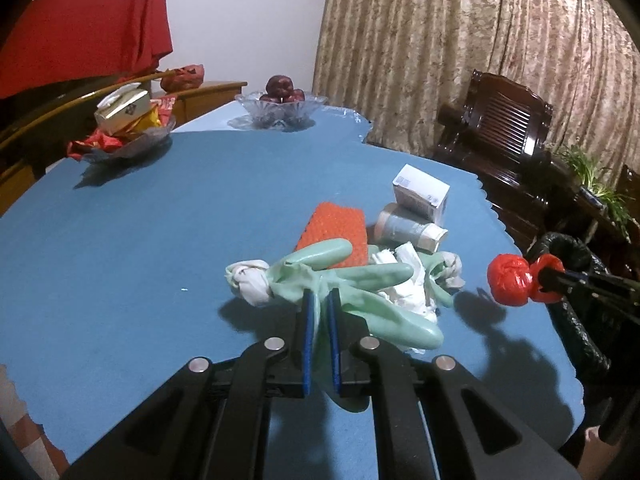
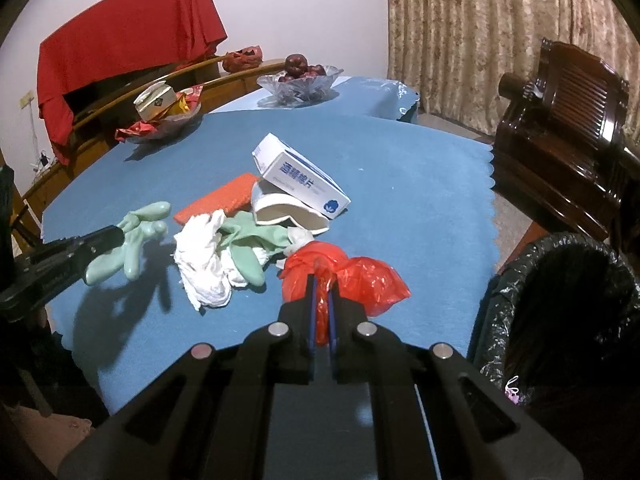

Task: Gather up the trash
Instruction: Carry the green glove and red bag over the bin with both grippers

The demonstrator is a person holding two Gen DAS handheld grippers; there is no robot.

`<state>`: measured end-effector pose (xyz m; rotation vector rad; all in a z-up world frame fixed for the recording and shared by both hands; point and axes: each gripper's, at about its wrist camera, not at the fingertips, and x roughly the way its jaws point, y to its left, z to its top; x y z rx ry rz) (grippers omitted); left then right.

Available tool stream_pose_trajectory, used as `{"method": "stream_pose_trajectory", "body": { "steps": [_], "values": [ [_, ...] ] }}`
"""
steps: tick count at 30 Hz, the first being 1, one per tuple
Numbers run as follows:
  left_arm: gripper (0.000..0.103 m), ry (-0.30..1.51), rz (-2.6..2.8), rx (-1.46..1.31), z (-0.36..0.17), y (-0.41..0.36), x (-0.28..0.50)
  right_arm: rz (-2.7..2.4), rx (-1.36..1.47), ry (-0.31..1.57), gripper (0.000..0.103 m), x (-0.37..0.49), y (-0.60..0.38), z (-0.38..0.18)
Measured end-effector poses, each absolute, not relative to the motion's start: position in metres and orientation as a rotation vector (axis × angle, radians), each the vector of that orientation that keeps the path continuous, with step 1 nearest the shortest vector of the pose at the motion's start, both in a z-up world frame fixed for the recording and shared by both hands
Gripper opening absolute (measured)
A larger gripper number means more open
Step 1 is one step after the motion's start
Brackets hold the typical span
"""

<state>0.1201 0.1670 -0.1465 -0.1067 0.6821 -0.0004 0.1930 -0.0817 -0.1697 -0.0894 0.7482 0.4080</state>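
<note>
Left claw (image 1: 320, 312): jaws nearly pressed together, a fold of the green rubber glove (image 1: 332, 280) pinched between the blue pads. The glove is gripped near its middle; the fingers and the cuff hang free on both sides. Seen from the right wrist camera, the glove (image 2: 132, 236) appears lifted off the counter (image 2: 400, 184), with its shadow cast below.

Right claw (image 2: 320, 304): jaws pressed together on the twisted neck of the red plastic bag (image 2: 348, 276). The bag's bulk is bunched ahead of the jaws, above the counter edge.

Handling, as judged:
- Glove: light, limp, slightly stretchy rubber. Some slip is expected if only a thin fold is held; a thicker fold at the palm is preferred. The dangling fingers could snag the pile.
- Red bag: very light, thin film, slippery, crushable. The knotted neck is the right hold point; no damage risk.
- Second green glove (image 2: 244, 248) is tangled with the white crumpled tissue (image 2: 204, 264); both are soft, and both are likely to be dragged together if one is pulled.
- Paper cup (image 2: 288, 216) lies on its side under the white box (image 2: 300, 176): light and easily crushed, best taken by the rim. The box is stiff card, best taken across its thin side.
- Orange sponge-like pad (image 2: 220, 198) is flat on the counter: light, compressible, best taken by an edge.

The black-lined trash bin (image 2: 560, 300) stands just beside the counter, at the right, near the right claw.
</note>
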Motion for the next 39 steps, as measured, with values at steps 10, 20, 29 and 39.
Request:
{"method": "stream_pose_trajectory", "body": {
  "steps": [10,20,29,39],
  "values": [
    [0.006,0.616,-0.081,-0.107,-0.116,0.140,0.110,0.401,-0.079,0.695,0.004,0.184,-0.088,-0.143],
    [0.006,0.577,-0.187,-0.098,-0.095,0.097,0.113,0.341,-0.059,0.656,0.004,0.170,-0.121,-0.122],
    [0.005,0.562,-0.304,-0.068,-0.087,0.043,0.121,0.245,-0.038,0.639,0.004,0.156,-0.167,-0.113],
    [0.005,0.565,-0.477,-0.023,-0.089,-0.035,0.134,0.099,-0.009,0.651,0.004,0.140,-0.231,-0.120]
  ]
}}
